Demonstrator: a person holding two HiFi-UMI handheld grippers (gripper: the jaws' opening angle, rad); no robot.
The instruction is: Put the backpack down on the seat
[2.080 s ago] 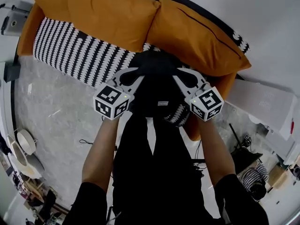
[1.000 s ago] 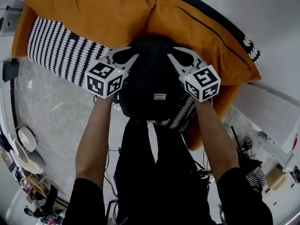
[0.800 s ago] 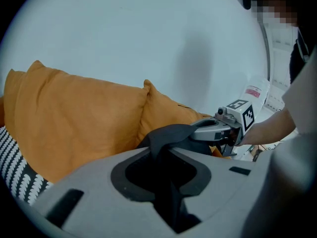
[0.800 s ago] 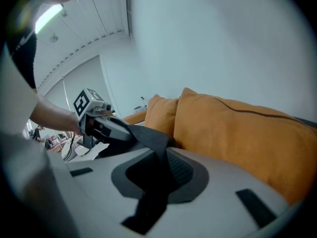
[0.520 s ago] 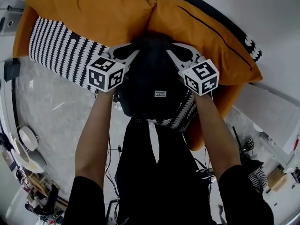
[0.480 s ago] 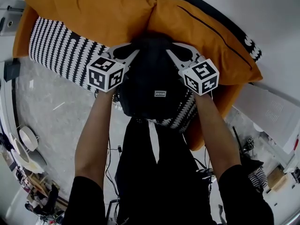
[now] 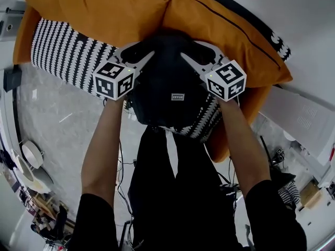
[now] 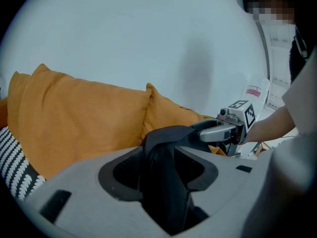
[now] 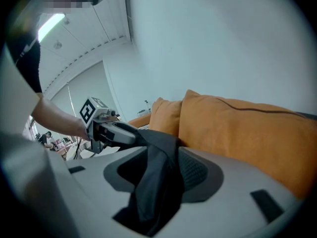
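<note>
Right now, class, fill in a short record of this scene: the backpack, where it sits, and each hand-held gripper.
Backpack: black, on the striped seat, against the orange cushions
Left hand-held gripper: open, jaws just opened, backpack fabric loose between them
Right hand-held gripper: open, jaws just opened, backpack fabric loose between them
Task stage: backpack appears set down, grip released

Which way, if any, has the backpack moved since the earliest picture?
Yes. The backpack has shifted toward the orange cushions, away from the front of the seat.
</note>
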